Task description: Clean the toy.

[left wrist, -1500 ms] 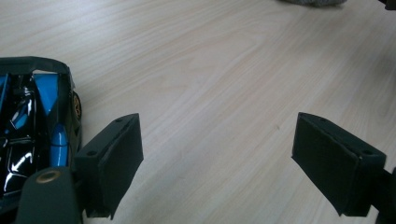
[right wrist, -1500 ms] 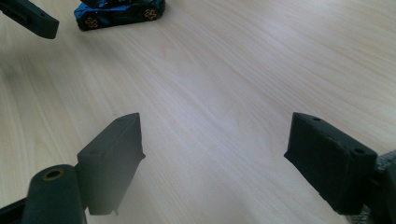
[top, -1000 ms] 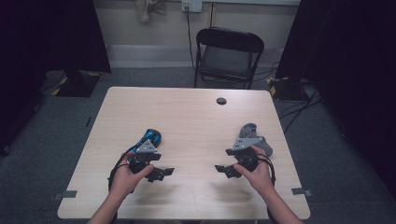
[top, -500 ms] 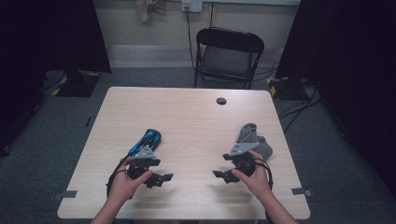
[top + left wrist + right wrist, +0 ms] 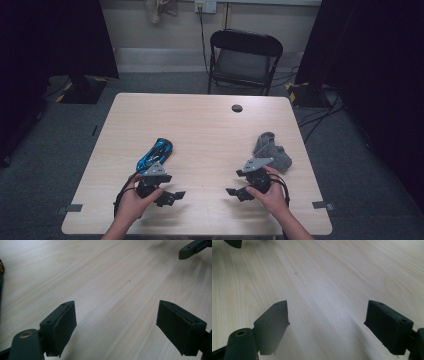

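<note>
Nothing's getting picked up yet: both the left gripper (image 5: 172,196) and right gripper (image 5: 234,192) are sitting spread and empty, blue toy car (image 5: 155,155) lying just beyond the left one, grey cloth (image 5: 271,152) just beyond the right.

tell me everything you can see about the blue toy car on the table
The toy car is a small, sleek sports model, glossy bright blue with black windows and dark trim, and looks like plastic or painted metal. It sits flat on the pale wood table, left of centre, lying at a diagonal with one end toward the table's far side and the other toward the person. That near end lies just beyond the left gripper, whose grey top plate partly overlaps it from above; whether they touch cannot be told. Nothing grips it.
</note>
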The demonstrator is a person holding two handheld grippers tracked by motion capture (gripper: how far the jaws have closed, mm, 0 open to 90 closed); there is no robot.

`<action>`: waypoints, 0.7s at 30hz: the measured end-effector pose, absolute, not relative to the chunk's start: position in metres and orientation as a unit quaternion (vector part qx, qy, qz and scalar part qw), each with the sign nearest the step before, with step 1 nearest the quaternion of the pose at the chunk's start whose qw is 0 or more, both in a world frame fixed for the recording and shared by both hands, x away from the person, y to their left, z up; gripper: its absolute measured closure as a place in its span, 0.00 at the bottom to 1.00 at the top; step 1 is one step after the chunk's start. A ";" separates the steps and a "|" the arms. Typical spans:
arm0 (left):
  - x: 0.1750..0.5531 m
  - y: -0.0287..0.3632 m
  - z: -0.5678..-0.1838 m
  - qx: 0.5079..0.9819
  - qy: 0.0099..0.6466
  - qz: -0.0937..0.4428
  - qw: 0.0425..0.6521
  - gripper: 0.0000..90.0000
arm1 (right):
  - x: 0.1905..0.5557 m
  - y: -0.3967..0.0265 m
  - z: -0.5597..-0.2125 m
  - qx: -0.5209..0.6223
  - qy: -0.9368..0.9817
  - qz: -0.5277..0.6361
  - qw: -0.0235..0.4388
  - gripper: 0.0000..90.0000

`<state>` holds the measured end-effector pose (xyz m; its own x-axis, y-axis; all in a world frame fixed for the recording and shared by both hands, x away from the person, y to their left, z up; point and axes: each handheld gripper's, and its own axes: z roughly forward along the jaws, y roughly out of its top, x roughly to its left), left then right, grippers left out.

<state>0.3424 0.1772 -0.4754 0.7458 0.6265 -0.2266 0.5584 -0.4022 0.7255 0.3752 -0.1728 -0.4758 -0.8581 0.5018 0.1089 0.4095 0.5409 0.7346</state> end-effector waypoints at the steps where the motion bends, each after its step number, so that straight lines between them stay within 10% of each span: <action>1: 0.341 0.177 -0.477 0.835 0.356 0.036 0.418 0.18 | 0.375 -0.172 -0.476 0.258 0.877 0.402 0.057 0.20; 21: 0.331 0.171 -0.493 0.850 0.337 0.039 0.403 0.18 | 0.370 -0.167 -0.492 0.244 0.887 0.388 0.049 0.20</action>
<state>0.3312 0.1708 -0.4933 0.7702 0.6042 -0.2045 0.5412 -0.4492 0.7109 0.3700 -0.1666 -0.4920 -0.8762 0.4711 0.1018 0.3946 0.5797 0.7129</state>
